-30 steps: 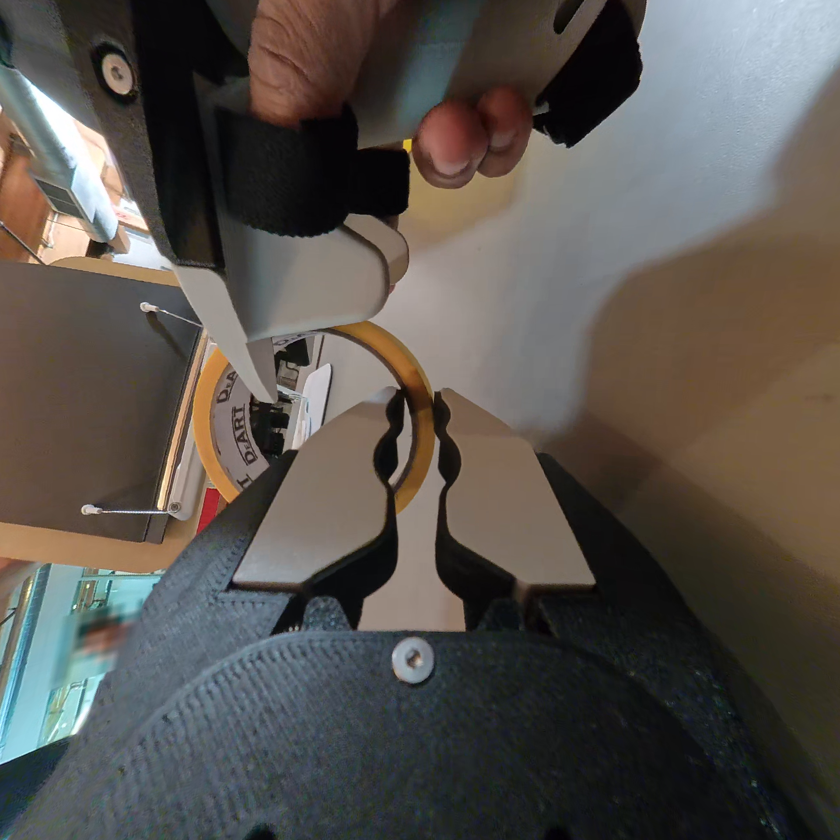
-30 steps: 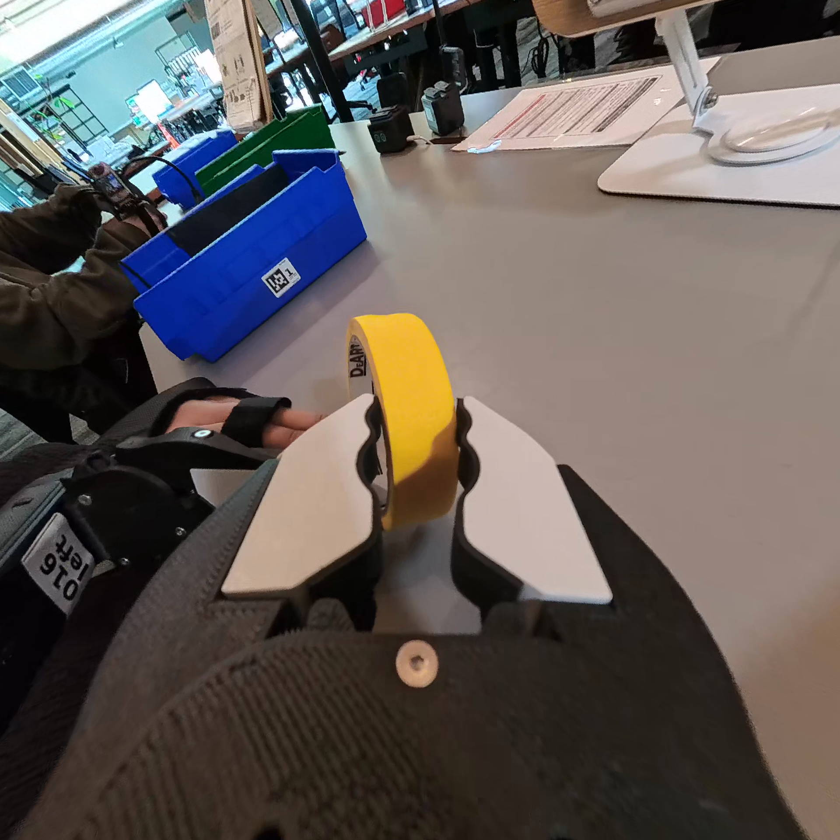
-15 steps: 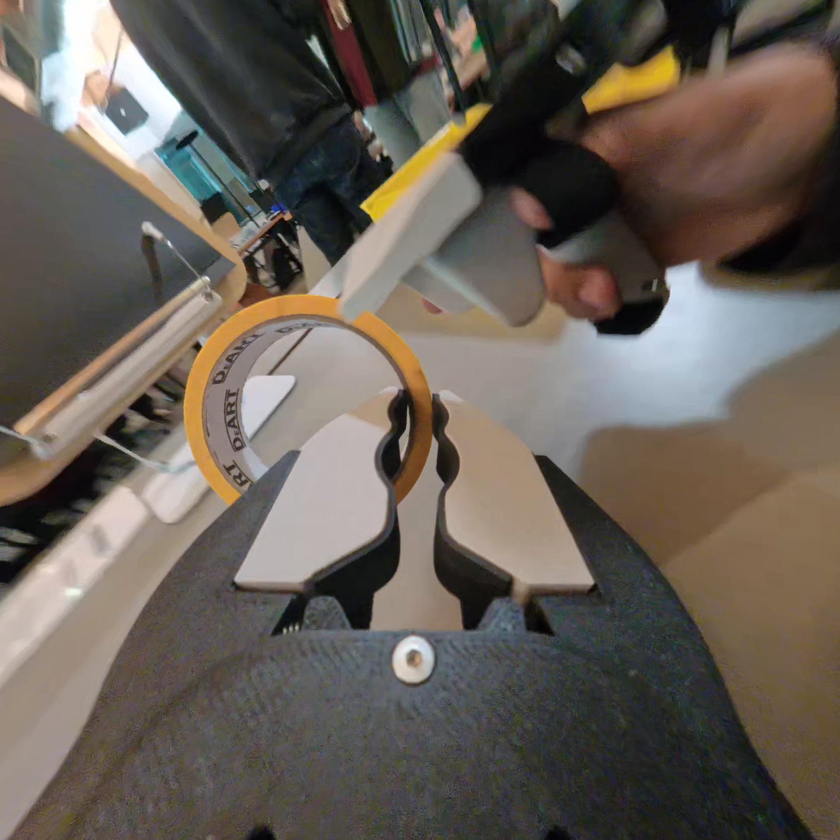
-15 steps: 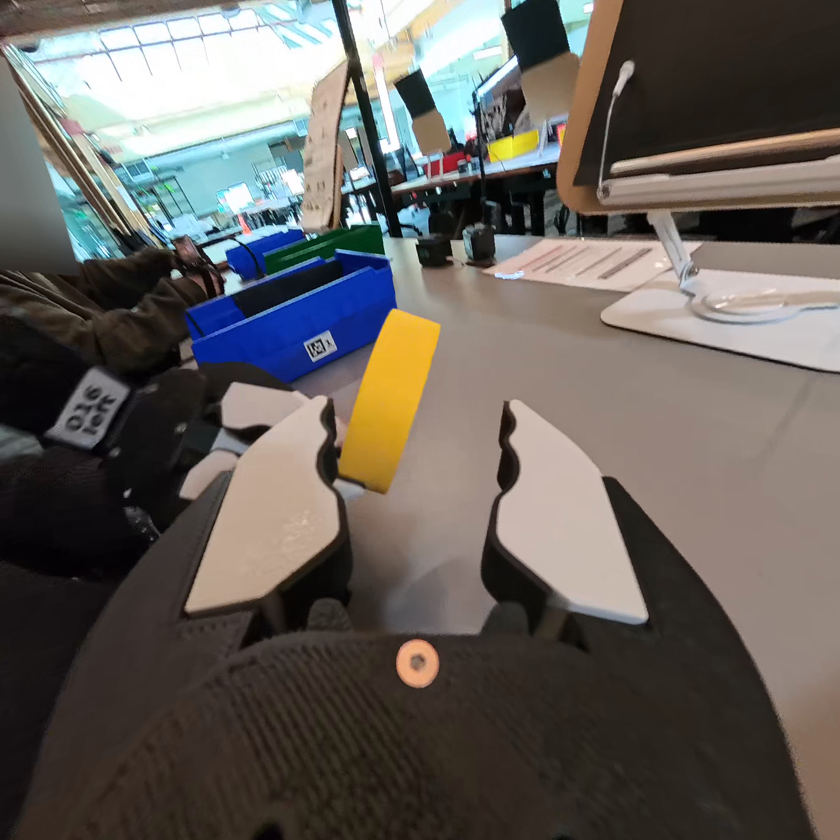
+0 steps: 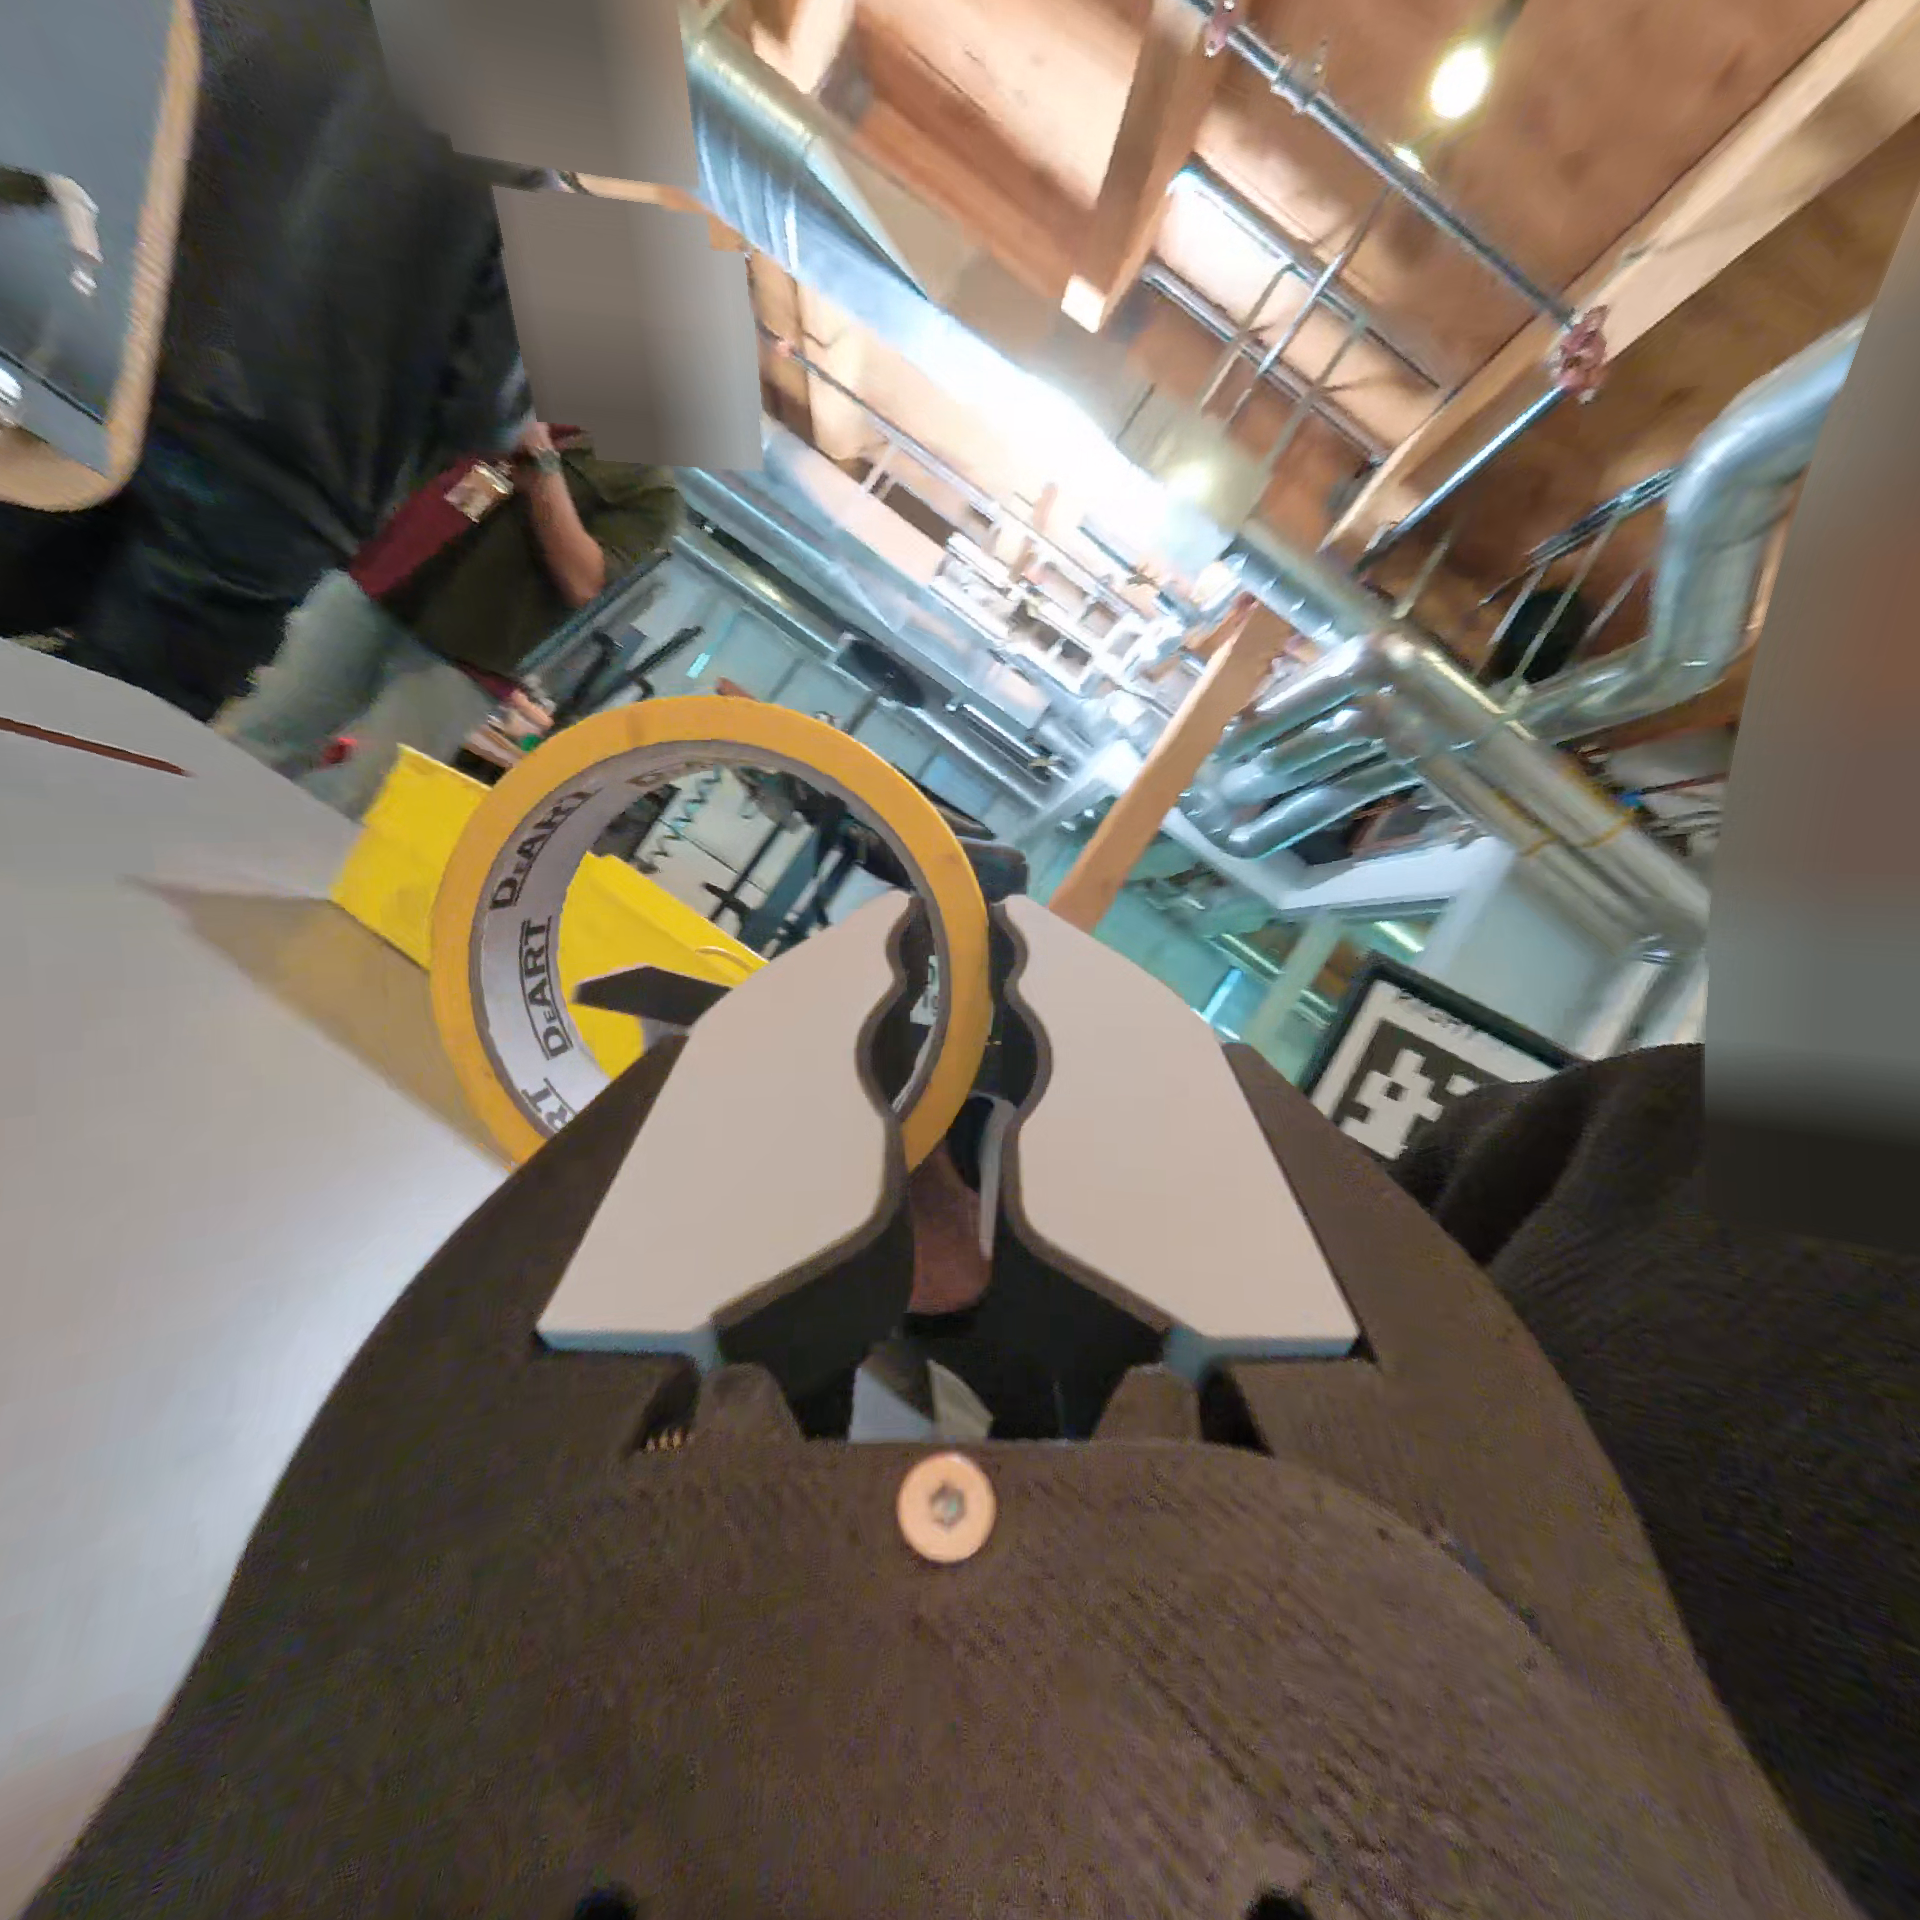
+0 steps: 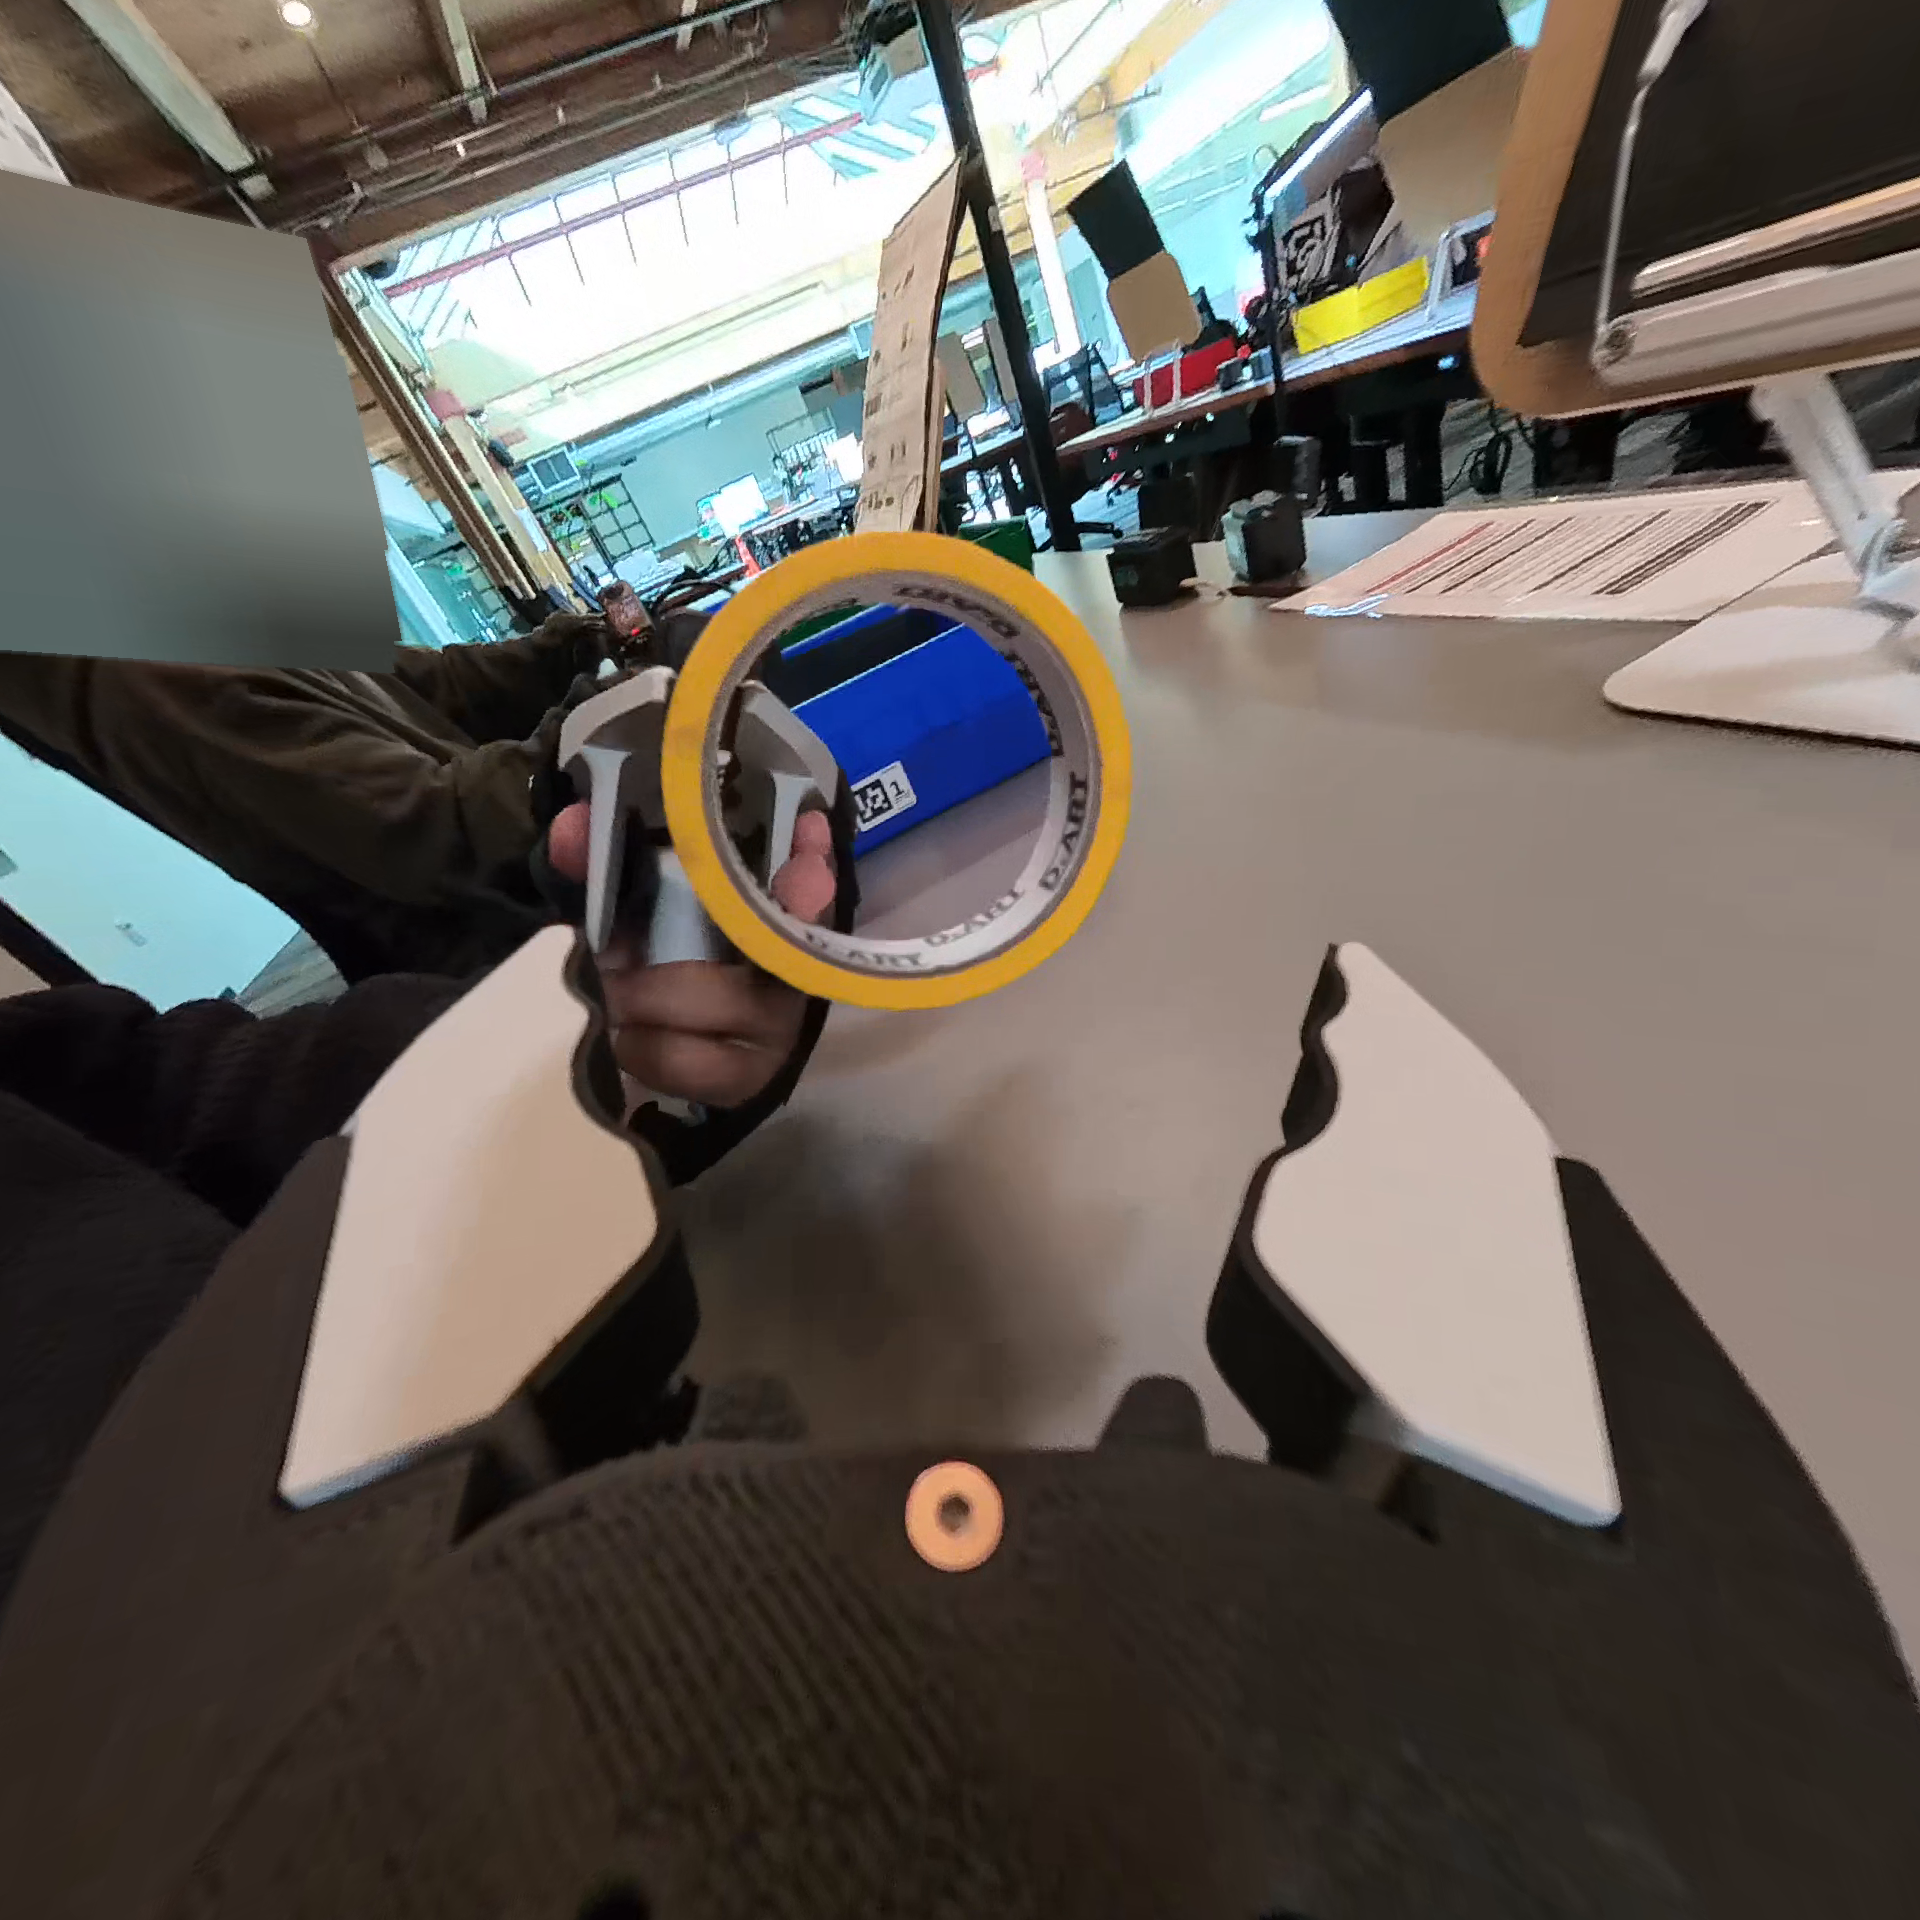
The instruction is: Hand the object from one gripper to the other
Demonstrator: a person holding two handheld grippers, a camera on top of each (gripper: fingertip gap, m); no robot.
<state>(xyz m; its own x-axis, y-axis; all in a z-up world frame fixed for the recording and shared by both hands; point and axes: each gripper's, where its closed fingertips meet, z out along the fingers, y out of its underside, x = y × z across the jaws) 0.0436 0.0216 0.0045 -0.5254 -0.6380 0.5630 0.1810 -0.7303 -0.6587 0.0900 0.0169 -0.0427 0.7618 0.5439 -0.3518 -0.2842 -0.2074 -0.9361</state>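
Note:
A yellow roll of tape (image 5: 488,935) with a white printed core is pinched by its wall in my left gripper (image 5: 951,925), one finger inside the ring and one outside. In the right wrist view the same roll (image 6: 1101,790) hangs in the air above the grey table, facing the camera, held by the left gripper (image 6: 696,758) seen beyond it. My right gripper (image 6: 951,997) is open and empty, drawn back from the roll with a clear gap between them.
A blue bin (image 6: 935,707) stands on the grey table (image 6: 1455,883) behind the roll. A white monitor stand (image 6: 1787,665) and a printed sheet (image 6: 1558,551) lie at the right. A yellow bin (image 5: 405,862) and people show in the left wrist view. About 8 centimetres separates my left fingertips from my right.
My right gripper opened, let go of the tape and drew back. My left gripper keeps its hold on the roll and has lifted and tilted upward, turning the roll to face the right camera.

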